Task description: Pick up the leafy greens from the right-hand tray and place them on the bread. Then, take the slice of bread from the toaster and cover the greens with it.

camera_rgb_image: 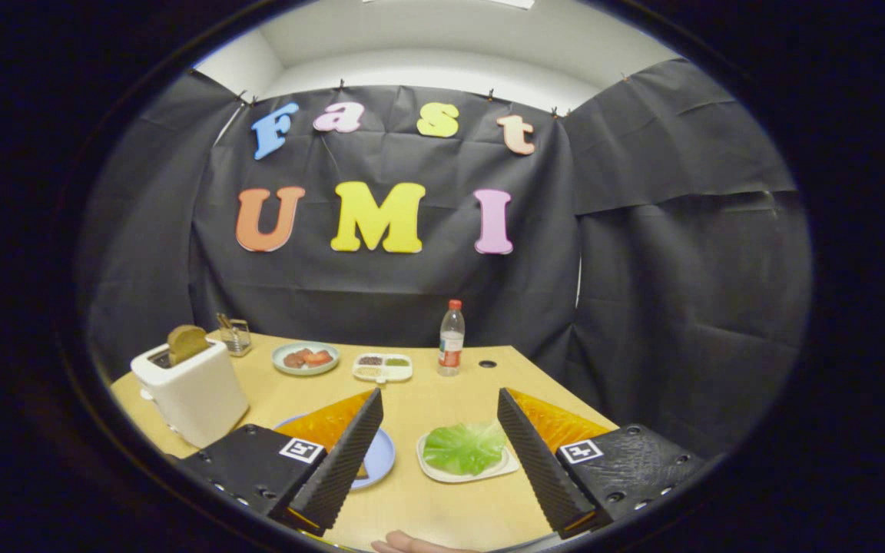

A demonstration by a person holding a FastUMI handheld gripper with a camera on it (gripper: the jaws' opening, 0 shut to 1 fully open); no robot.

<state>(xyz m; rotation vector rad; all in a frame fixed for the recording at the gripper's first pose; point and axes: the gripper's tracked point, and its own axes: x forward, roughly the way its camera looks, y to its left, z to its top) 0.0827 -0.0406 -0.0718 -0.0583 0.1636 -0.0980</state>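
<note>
- Gripper (440, 430): fingers spread wide, holding nothing, hovering above the table (427, 507).
- Leafy greens (464, 448) lie flat on a white tray (431, 461) btwn the fingertips, closer to the right finger.
- Blue plate (381, 457) w/ bread mostly hidden behind the left finger, just beside the tray.
- Toaster (193, 388) further left, bread slice (187, 343) standing in its slot.
- Advice: centre over the greens, drop low, pinch a raised fold, not the tray rim.
- A fingertip (400, 544) shows at the table's near edge.
</note>
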